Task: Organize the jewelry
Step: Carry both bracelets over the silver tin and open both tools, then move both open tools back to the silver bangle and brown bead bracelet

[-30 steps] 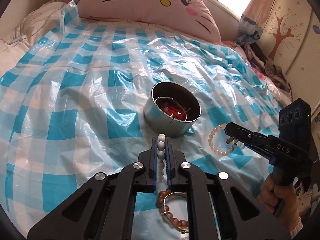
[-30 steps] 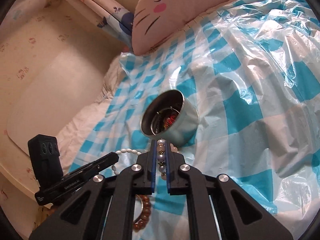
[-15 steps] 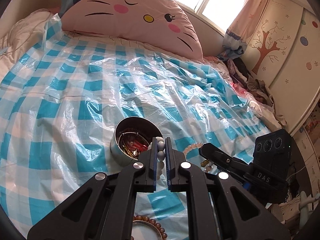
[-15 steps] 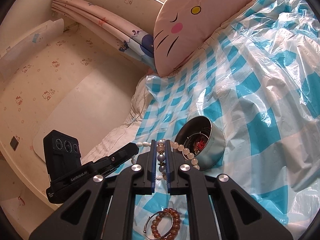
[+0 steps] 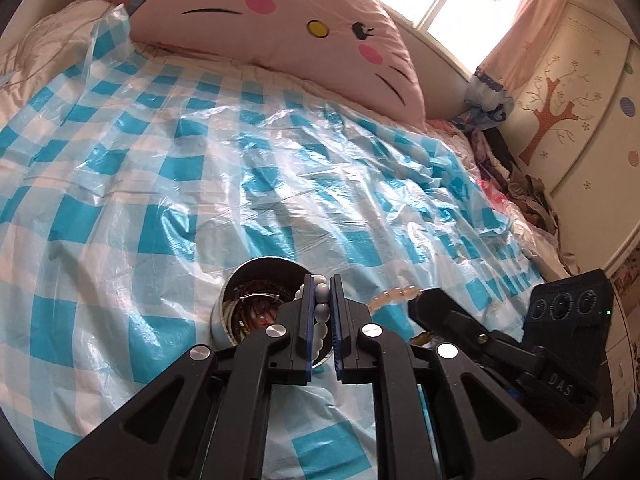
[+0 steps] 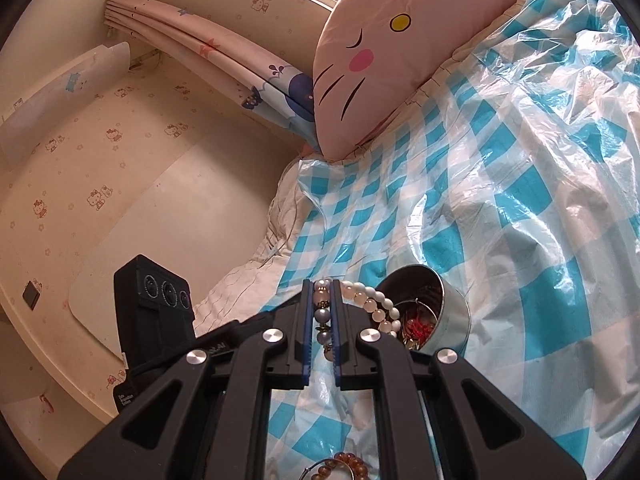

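A round metal tin (image 5: 256, 304) holding red jewelry sits on the blue-checked plastic sheet; it also shows in the right wrist view (image 6: 436, 312). My left gripper (image 5: 321, 296) is shut on a white bead bracelet (image 5: 320, 312), held over the tin's right rim. My right gripper (image 6: 322, 304) is shut on a pale pink bead bracelet (image 6: 372, 300) with a charm section, held up just left of the tin. The right gripper (image 5: 428, 300) shows in the left wrist view with pink beads (image 5: 394, 293) at its tip. A brown bead bracelet (image 6: 344, 464) lies on the sheet below.
A large pink cat-face pillow (image 5: 280, 20) lies at the head of the bed. The checked plastic sheet (image 5: 200, 160) covers the bed. A heap of clothes (image 5: 516, 184) lies at the right edge by a cupboard. A cream wall (image 6: 120, 160) borders the bed's left side.
Both grippers have lifted off the sheet with their bracelets and moved toward the tin. The left gripper now hangs over the tin's rim; the right one is beside it.
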A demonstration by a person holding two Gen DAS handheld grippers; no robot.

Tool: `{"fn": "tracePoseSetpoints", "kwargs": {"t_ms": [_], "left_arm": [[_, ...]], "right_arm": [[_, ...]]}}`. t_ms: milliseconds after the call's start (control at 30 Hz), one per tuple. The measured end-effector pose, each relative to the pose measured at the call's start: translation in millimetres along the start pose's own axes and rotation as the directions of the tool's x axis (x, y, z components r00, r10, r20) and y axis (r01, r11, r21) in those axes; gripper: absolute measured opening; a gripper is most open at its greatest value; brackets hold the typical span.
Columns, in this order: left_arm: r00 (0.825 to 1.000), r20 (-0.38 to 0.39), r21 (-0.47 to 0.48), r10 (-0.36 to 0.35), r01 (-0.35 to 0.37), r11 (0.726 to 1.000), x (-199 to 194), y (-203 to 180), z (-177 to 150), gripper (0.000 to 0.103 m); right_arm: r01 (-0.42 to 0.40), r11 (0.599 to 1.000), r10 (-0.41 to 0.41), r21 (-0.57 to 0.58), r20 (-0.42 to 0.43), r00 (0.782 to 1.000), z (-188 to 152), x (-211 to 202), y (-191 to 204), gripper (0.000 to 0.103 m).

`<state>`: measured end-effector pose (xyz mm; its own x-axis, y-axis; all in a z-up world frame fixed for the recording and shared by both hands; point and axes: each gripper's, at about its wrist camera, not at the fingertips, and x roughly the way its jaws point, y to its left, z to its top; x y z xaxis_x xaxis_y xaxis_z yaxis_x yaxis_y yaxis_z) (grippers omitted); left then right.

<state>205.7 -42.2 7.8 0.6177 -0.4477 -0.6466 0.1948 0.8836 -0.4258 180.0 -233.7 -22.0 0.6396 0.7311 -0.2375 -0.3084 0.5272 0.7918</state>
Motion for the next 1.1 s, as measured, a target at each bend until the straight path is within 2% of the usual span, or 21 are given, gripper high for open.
{"fn": "tracePoseSetpoints", "kwargs": {"t_ms": [67,167,233,333,467,600,733,800,867,933,1000,1100], "left_arm": [[0.997,-0.032,-0.039,0.069,-0.070,0.997,10.3,16.0,-3.0,0.009],[0.988,-0.063,-0.070,0.141,-0.145,0.987,12.9,36.7,-8.2,0.012],[0.984,-0.050,-0.084,0.169,-0.173,0.981,6.0,46.0,-8.8,0.018],[0.982,-0.031,-0.108,0.185,-0.187,0.976,-6.2,53.2,-12.0,0.031],[0.981,-0.024,-0.097,0.193,-0.195,0.976,-21.3,51.5,-23.8,0.037],[0.977,-0.060,-0.010,0.206,-0.207,0.978,-34.0,40.8,-50.3,0.042],[0.962,-0.094,0.091,0.256,-0.248,0.964,-46.5,32.4,-82.2,0.043],[0.959,-0.100,0.081,0.264,-0.256,0.963,-54.5,34.8,-92.0,0.044],[0.964,-0.093,0.058,0.250,-0.245,0.968,-64.0,37.7,-96.1,0.044],[0.960,-0.108,0.081,0.258,-0.250,0.965,-67.4,36.4,-101.3,0.044],[0.959,-0.156,0.117,0.238,-0.221,0.968,-64.1,30.0,-107.8,0.044],[0.932,-0.212,0.221,0.294,-0.247,0.944,-54.2,16.2,-117.1,0.043]], "right_arm": [[0.031,0.999,-0.031,-0.021,-0.036,0.999,2.4,16.0,-0.2,0.009],[0.087,0.995,-0.091,-0.045,-0.092,0.992,-1.5,40.0,-3.8,0.024],[0.102,0.993,-0.106,-0.051,-0.095,0.990,-4.5,41.6,-4.0,0.025],[0.113,0.992,-0.117,-0.065,-0.063,0.991,-6.5,29.4,-0.9,0.030],[0.151,0.987,-0.154,-0.058,-0.050,0.987,-15.4,8.0,-0.3,0.036],[0.197,0.978,-0.201,-0.071,-0.050,0.978,-27.6,-8.6,5.3,0.042],[0.268,0.950,-0.286,-0.157,-0.103,0.953,-50.0,-15.0,19.2,0.043],[0.300,0.925,-0.339,-0.232,-0.152,0.928,-65.9,-11.9,27.5,0.043],[0.319,0.901,-0.385,-0.294,-0.200,0.901,-83.8,-6.6,33.1,0.044],[0.360,0.859,-0.445,-0.364,-0.185,0.876,-94.4,-4.1,42.5,0.048],[0.377,0.831,-0.470,-0.409,-0.151,0.870,-98.7,-3.9,49.3,0.059],[0.399,0.822,-0.487,-0.407,-0.139,0.862,-97.7,-4.7,45.8,0.063]]}}
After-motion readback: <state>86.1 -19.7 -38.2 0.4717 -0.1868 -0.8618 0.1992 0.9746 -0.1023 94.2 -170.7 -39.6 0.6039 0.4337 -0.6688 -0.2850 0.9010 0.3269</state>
